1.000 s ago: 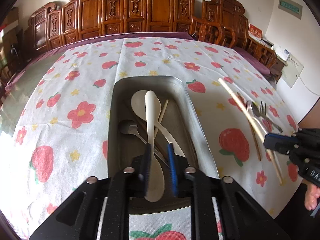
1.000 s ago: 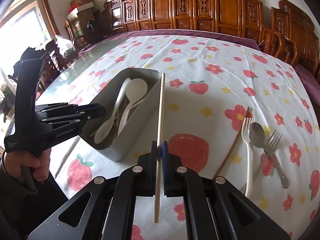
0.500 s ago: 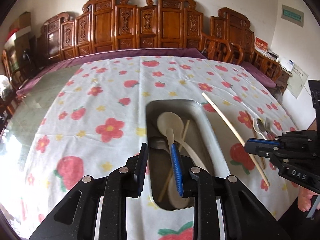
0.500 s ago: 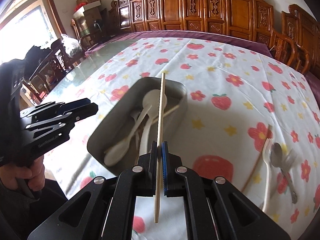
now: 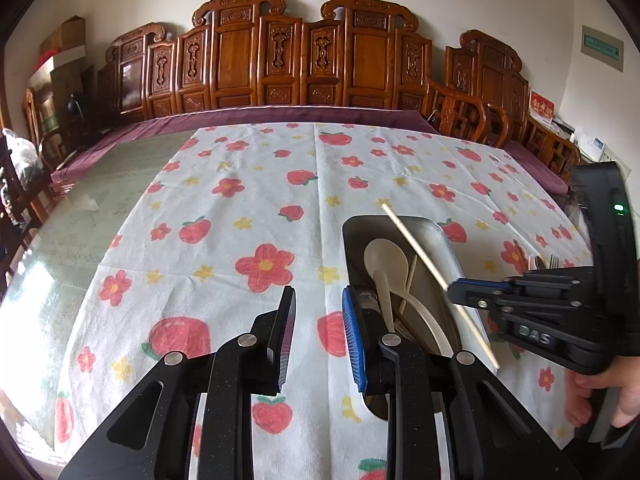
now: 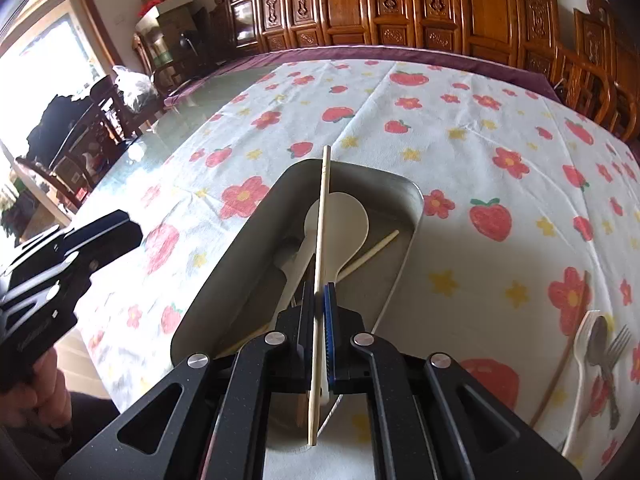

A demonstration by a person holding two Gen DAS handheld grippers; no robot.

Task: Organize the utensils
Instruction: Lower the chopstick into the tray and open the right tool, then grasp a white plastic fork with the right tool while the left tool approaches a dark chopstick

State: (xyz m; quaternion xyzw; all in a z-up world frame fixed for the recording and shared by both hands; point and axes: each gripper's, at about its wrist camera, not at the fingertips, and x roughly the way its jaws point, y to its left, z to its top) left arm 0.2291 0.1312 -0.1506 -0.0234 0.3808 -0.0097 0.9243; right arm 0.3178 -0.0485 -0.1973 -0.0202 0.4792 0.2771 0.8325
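Holding one pale chopstick (image 6: 319, 264) pinched mid-length, the right claw (image 6: 319, 294) hangs over the metal tray (image 6: 414, 216) with the stick running along the tray's length, apparently so it can drop in flat beside the utensils already there. The left claw (image 5: 316, 332) stands released and empty over the flowered worktop (image 5: 224, 240) just left of the tray, seemingly keeping clear. Inside the tray I count two white spoons (image 6: 352, 216) and one chopstick (image 6: 370, 254), perhaps more underneath; well right lie one white fork (image 6: 580, 364), one metal spoon (image 6: 600, 344), one metal fork (image 6: 616, 350) and a brown chopstick (image 6: 560, 368).
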